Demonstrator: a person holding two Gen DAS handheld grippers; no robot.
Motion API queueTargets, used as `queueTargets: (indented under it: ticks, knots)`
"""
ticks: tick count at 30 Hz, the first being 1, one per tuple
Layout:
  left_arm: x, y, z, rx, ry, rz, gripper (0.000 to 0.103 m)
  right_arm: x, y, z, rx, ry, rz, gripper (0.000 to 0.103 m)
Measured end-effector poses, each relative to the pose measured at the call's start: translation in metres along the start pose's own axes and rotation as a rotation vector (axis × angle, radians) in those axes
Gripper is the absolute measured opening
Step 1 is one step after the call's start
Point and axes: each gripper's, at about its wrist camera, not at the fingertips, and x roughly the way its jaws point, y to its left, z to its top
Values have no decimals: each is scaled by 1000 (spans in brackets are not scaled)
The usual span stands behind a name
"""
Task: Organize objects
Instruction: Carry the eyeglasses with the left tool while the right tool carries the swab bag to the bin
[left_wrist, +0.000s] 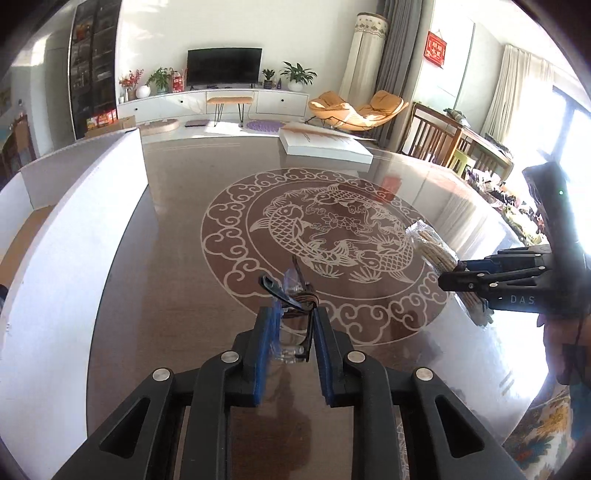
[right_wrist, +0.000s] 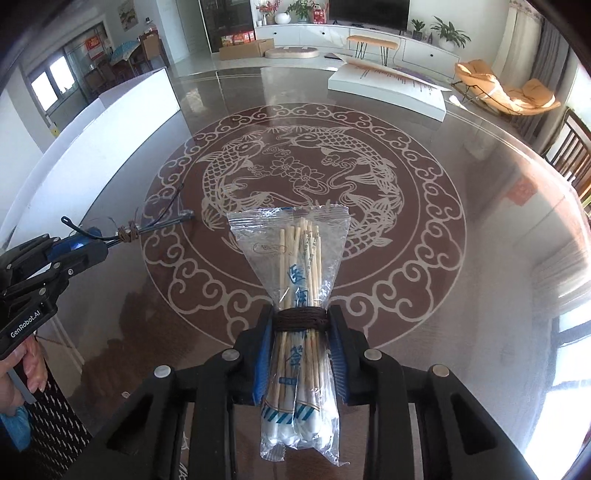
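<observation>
The right gripper (right_wrist: 300, 328) clamps the swab pack (right_wrist: 295, 295), long axis along its fingers, right of the medallion (left_wrist: 306, 254); left gripper (left_wrist: 295, 321) grips a tied bundle (left_wrist: 295, 295).

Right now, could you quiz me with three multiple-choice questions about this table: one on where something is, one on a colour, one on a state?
1. Where is the white box?
A. on the table's left side
B. on the floor
C. on a chair

2. What colour is the cord around the bag of sticks?
A. red
B. dark brown
C. yellow

3. How is the right gripper?
A. wide open
B. shut on the bag
C. lying flat

Answers: 1 A, it stands along that edge; 2 B, dark windings show; 3 B, pads press the bag's waist.
</observation>
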Motion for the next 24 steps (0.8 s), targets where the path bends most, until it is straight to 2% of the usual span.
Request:
queueTargets:
  ticks: [5,10,15,18,20,24]
  knots:
    - [-72,38,12,-92,-125,2,22,-40,50,40,-36,-102,108,29]
    - [-134,76,16,-132,-199,26,22,-70,114,81,-92,-179,228,29]
    - [-188,132,16,-195,-233,93,22,-86,185,108,-162,-198,362,29]
    - [-201,180,10,-253,-183,163,22,-83,238,122,-191,-183,463,29]
    - [-195,212,4,-295,-113,189,22,-73,277,130,-215,-161,507,29]
    - [-159,257,-11,-333,49,241,22,-29,353,140,-285,-76,497,29]
